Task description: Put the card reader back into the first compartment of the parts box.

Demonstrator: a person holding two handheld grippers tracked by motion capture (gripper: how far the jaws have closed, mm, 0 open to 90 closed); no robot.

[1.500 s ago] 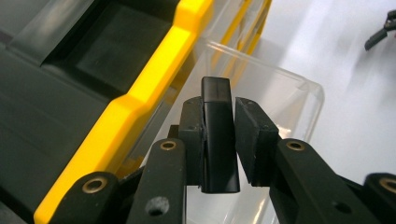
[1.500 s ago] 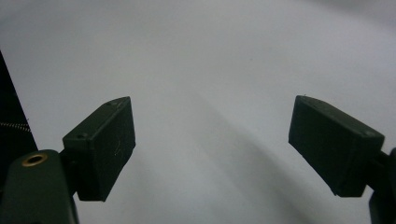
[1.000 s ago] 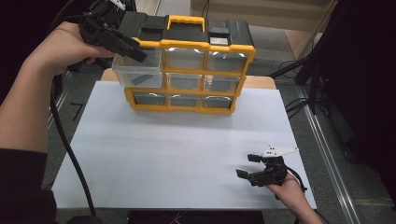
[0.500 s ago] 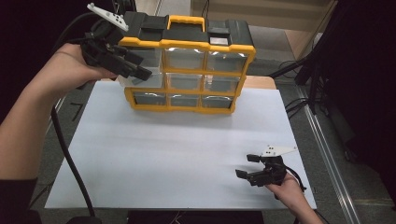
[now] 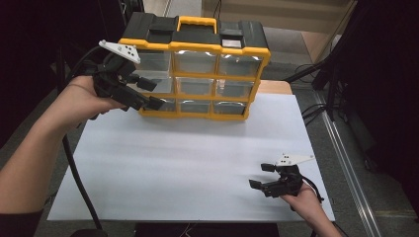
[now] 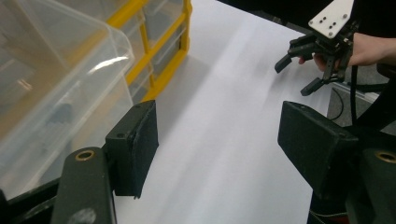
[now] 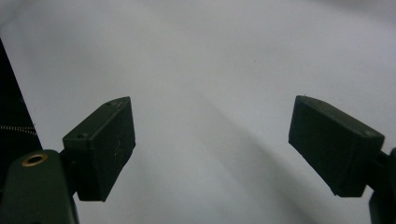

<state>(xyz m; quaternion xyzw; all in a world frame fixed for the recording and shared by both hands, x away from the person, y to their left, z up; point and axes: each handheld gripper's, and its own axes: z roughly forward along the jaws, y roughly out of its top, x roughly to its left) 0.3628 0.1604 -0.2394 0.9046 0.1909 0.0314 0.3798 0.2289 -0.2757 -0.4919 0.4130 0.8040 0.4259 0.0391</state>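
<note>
Hovering with jaws apart, having just been widening with nothing between them: left gripper (image 5: pixel 148 94), just beside the left end of the yellow-framed drawer cabinet (image 5: pixel 197 81), clear drawers (image 6: pixel 51 93) touching or nearly touching one jaw. Resting low over the white sheet (image 5: pixel 197 163), well apart from the cabinet, jaws spread and gripping nothing: right gripper (image 5: pixel 262 176).
</note>
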